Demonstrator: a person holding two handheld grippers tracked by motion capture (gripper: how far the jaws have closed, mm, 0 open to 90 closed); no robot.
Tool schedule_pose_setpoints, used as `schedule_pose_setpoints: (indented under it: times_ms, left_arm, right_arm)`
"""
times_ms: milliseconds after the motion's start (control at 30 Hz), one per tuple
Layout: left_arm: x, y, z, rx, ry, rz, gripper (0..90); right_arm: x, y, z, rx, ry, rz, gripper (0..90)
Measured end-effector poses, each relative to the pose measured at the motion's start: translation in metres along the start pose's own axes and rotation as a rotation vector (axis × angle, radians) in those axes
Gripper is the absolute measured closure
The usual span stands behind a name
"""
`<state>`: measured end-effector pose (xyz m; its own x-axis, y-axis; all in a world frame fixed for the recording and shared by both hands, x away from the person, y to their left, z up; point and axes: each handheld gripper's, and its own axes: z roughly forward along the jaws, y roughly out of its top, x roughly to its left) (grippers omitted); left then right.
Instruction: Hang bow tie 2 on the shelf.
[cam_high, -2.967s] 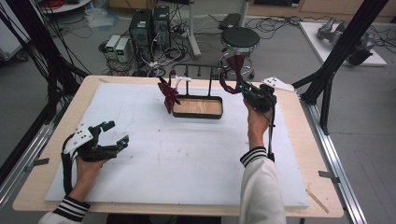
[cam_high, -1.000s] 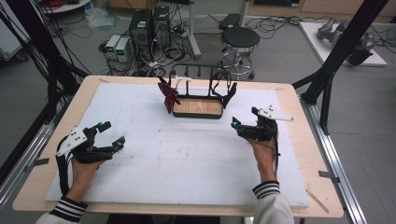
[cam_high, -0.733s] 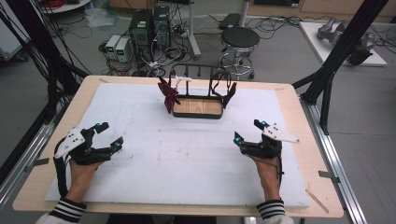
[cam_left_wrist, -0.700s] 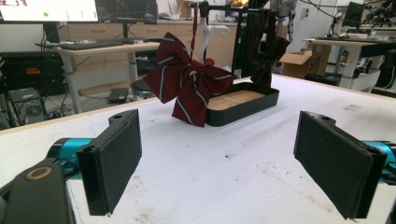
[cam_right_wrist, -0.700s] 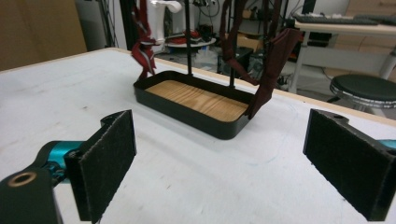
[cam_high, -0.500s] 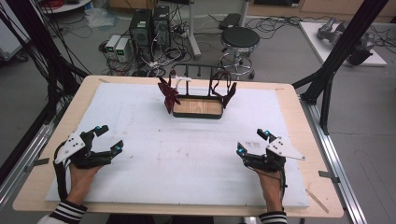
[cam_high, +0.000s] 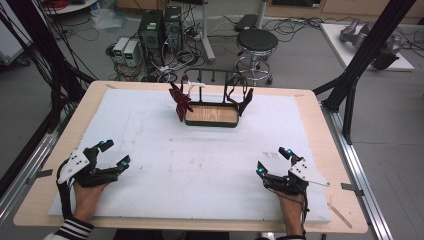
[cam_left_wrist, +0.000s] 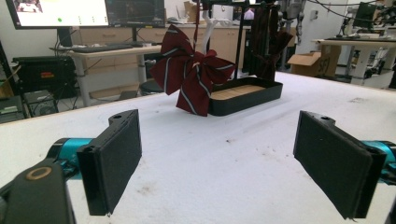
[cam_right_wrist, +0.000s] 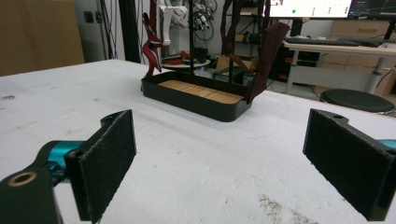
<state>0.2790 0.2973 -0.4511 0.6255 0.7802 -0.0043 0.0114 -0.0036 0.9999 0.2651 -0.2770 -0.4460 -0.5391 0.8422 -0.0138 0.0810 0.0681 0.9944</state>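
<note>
High view has my two hands at the near edge of the surface (cam_high: 150, 130), well apart from each other. My left gripper (cam_high: 111, 154) sits near the left corner with its jaws spread wide and nothing between them. My right gripper (cam_high: 272, 159) rests near the right corner, jaws equally spread and empty. Both point forward, toward the far middle of the white sheet that covers the surface.

Left gripper view shows my two black pads (cam_left_wrist: 114, 158) wide apart, with bare white sheet between them, marked by a few small dark specks. Right gripper view shows the same: pads (cam_right_wrist: 105, 156) open, nothing held, only the scuffed white sheet ahead.

Farther on, well away from both grippers, a black tray (cam_high: 212, 121) with a wooden floor stands near the far edge of the sheet. A thin black rack (cam_high: 210, 80) rises from it. A dark red striped bow tie (cam_left_wrist: 191, 74) hangs at the tray's left end, reaching down just past the rim on the outside. A second dark red piece of cloth (cam_high: 240, 95) hangs at the right end, its lower tip touching the tray's corner in the right gripper view.

Beyond the surface, on the floor, I see a round black stool (cam_high: 256, 42) and computer boxes (cam_high: 160, 27) with tangled cables.
</note>
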Motion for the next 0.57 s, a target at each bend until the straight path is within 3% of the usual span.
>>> schedule_pose_setpoints:
  times_ms: [267,567]
  left_arm:
    - [0.0019,-0.0035,-0.0035,-0.034,0.0,-0.006,15.6]
    - [0.0008,-0.0043,-0.0047,-0.045,0.003,0.001,15.3]
  right_arm:
    - [0.0006,-0.006,0.0,-0.02,-0.028,-0.005,8.6]
    - [0.002,-0.0069,-0.0009,-0.026,-0.022,-0.016,8.6]
